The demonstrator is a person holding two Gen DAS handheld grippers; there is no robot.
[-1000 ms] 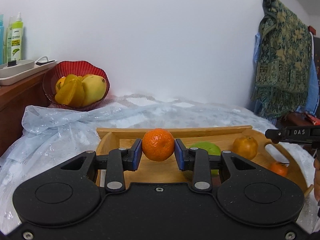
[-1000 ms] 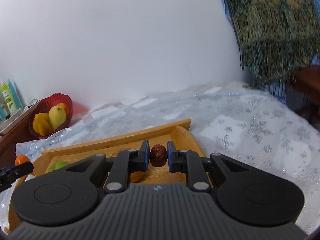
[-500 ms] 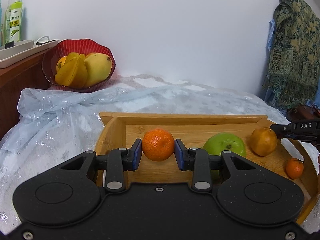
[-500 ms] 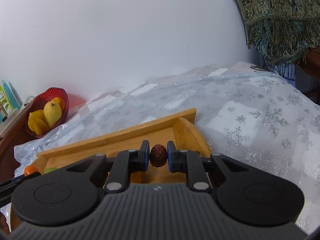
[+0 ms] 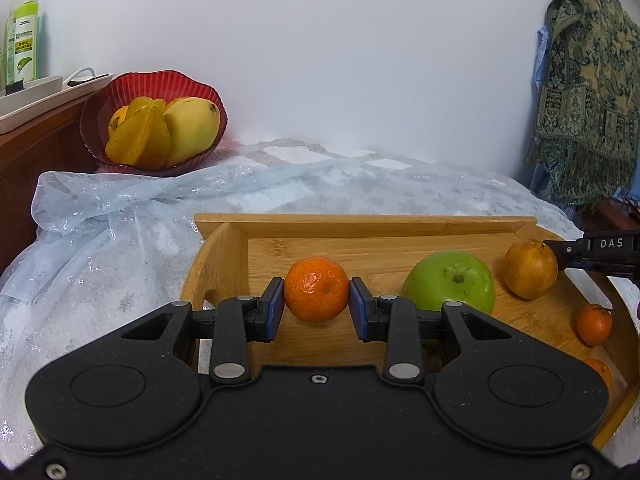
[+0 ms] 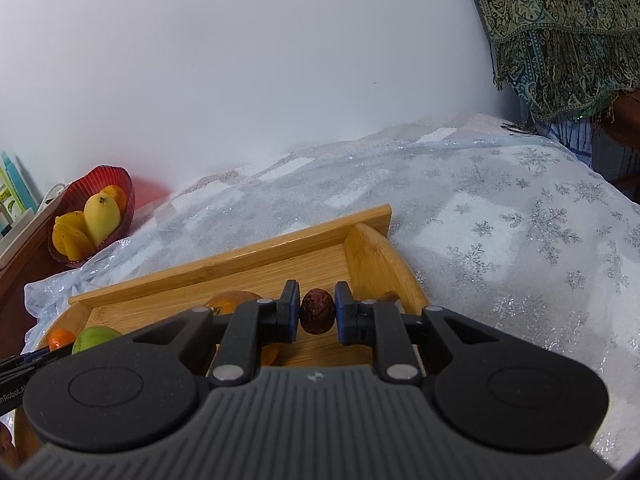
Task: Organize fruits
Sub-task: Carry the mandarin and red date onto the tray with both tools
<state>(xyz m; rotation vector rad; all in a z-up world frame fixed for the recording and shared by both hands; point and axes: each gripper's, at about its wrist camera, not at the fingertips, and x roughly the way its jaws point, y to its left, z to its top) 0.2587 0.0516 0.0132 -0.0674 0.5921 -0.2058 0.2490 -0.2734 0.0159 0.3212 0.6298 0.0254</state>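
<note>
— While clamped on both sides by the blue pads [image 5: 275,309] of the left gripper [image 5: 317,307], seems secure enough, that mandarin [image 5: 316,289]; held above the left end of the wooden tray [image 5: 360,222], clear of the floor as far as can be told.

— And on the right gripper [image 6: 317,312]: narrowed almost to touching, pinching a small dark wrinkled fruit [image 6: 317,311], probably a dried date. Poised over the tray's right end, near the curved side wall.

— Round skin, narrow contact on the mandarin. Could roll out of the pads if tilted or loosened too high, then bump the green apple [image 5: 449,282] just beside.

— Worse for the date: tiny, gripped at its middle only. Might twist or pop free, bounce off the rim onto the sparkly cloth [image 6: 520,240].

— Beyond that, crowding. Dull orange fruit [image 5: 530,268] and a smaller mandarin [image 5: 594,324] already at the right end, right gripper's tip close by there. Risk of knocking one aside while lowering.

— Red bowl [image 5: 152,120] with mango and starfruit well apart, against the wall; a long carry if meant for there, more chance of a slip.
</note>
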